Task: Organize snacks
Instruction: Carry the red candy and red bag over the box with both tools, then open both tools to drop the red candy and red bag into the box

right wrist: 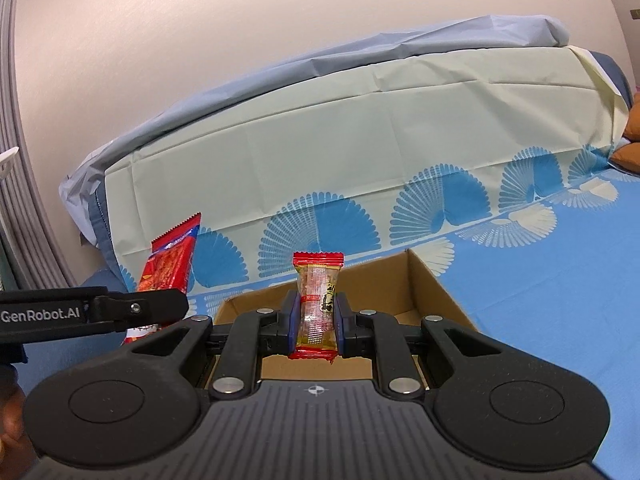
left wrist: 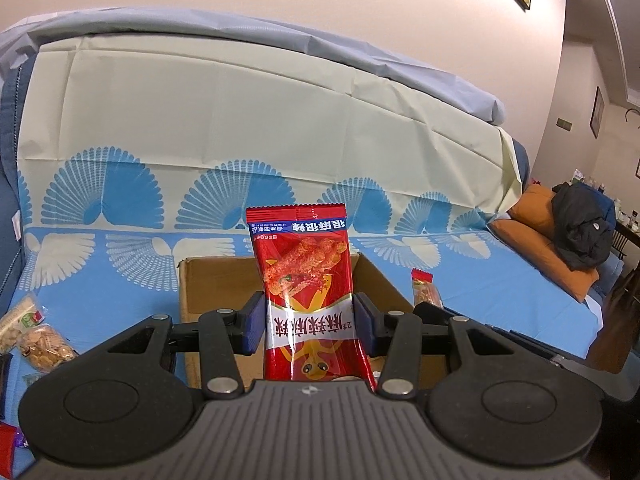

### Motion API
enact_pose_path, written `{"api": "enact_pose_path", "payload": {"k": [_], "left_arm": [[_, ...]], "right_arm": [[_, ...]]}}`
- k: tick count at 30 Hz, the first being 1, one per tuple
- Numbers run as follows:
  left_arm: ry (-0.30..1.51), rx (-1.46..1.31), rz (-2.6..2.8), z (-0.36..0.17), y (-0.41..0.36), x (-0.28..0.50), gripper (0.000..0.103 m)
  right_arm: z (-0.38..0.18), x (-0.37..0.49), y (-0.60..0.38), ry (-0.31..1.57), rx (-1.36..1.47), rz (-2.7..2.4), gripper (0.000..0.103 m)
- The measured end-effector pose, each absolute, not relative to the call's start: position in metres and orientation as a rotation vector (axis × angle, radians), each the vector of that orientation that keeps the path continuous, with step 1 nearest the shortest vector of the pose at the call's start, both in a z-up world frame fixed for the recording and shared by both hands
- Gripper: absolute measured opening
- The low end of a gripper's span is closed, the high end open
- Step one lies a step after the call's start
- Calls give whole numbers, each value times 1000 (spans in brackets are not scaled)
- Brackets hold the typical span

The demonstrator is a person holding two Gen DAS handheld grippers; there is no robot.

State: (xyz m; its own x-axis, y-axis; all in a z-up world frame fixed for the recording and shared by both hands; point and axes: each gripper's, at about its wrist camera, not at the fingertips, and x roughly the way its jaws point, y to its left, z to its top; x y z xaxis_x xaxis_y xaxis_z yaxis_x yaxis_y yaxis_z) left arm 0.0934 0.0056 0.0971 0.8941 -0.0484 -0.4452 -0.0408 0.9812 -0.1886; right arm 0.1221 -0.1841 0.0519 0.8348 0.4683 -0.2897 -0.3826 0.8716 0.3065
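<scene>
My left gripper (left wrist: 310, 320) is shut on a tall red snack bag (left wrist: 308, 280) with a spicy-stick picture, held upright over an open cardboard box (left wrist: 208, 288). In the right wrist view, my right gripper (right wrist: 317, 320) is shut on a small clear candy bar with red ends (right wrist: 318, 300), also above the cardboard box (right wrist: 436, 292). The red bag (right wrist: 172, 260) and the left gripper's black finger (right wrist: 132, 308) show at the left of that view. The small bar (left wrist: 426, 290) peeks out to the right in the left wrist view.
The box rests on a blue cloth (left wrist: 112, 280) with white fan prints, in front of a covered sofa back (left wrist: 240, 120). Clear bags of biscuits (left wrist: 36, 336) lie at the left. An orange cushion (left wrist: 540, 232) with a dark jacket (left wrist: 580, 232) is at the right.
</scene>
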Motion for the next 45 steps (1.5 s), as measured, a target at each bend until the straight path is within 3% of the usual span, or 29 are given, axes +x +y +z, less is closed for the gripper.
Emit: {"api": "enact_pose_path", "payload": {"k": [33, 36, 37, 38, 45], "left_arm": [[471, -203, -44, 94, -4, 117, 54], [468, -166, -43, 97, -7, 117, 65], [464, -163, -47, 97, -6, 114, 65], [460, -161, -50, 98, -5, 112, 65], [388, -144, -8, 88, 15, 71, 65]], "right_arm": [[53, 126, -186, 387, 249, 453, 18], [51, 128, -185, 406, 250, 439, 29], [50, 129, -183, 420, 248, 433, 51], [49, 129, -182, 427, 245, 417, 65], [42, 133, -174, 478, 221, 354, 89]]}}
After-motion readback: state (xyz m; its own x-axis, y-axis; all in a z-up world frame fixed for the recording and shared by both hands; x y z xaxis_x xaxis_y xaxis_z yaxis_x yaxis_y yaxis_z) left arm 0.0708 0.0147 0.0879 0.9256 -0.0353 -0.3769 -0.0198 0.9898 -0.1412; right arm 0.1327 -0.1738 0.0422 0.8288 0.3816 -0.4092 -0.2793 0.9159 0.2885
